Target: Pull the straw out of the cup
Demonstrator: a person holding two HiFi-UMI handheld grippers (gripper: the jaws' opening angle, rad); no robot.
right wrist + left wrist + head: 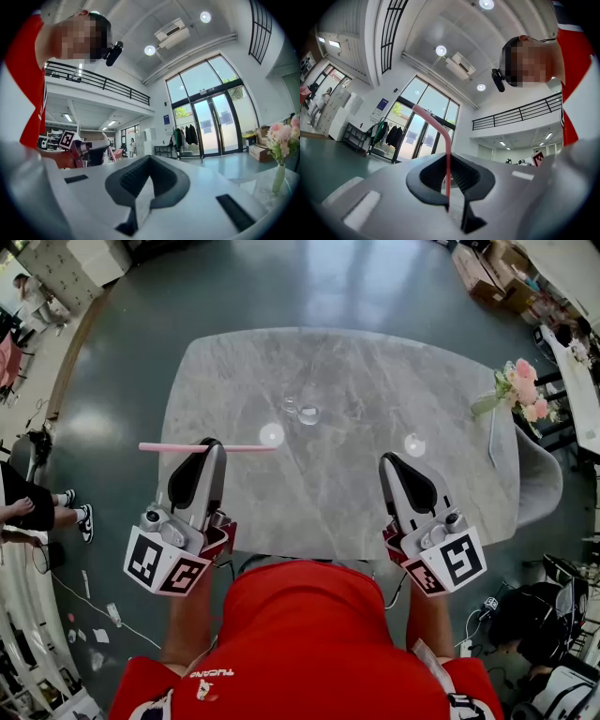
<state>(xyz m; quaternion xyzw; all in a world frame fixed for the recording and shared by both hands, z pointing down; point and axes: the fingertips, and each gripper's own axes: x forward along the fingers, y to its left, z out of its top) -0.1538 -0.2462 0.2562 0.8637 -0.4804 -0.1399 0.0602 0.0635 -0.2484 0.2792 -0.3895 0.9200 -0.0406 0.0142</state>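
Observation:
A pink straw point(187, 447) lies level across the tip of my left gripper point(211, 442), which is shut on it, out over the table's left edge. In the left gripper view the straw point(448, 154) stands up from between the closed jaws and bends left at its top. A small clear glass cup point(305, 413) stands on the grey marble table point(356, 371), apart from the straw and ahead of both grippers. My right gripper point(386, 459) hovers over the table's near right part, shut with nothing in it point(136, 211).
A vase of pink flowers point(520, 390) stands at the table's right edge, also seen in the right gripper view point(281, 136). A grey chair point(539, 479) sits just beyond that edge. Cardboard boxes point(487, 268) lie on the floor at the far right.

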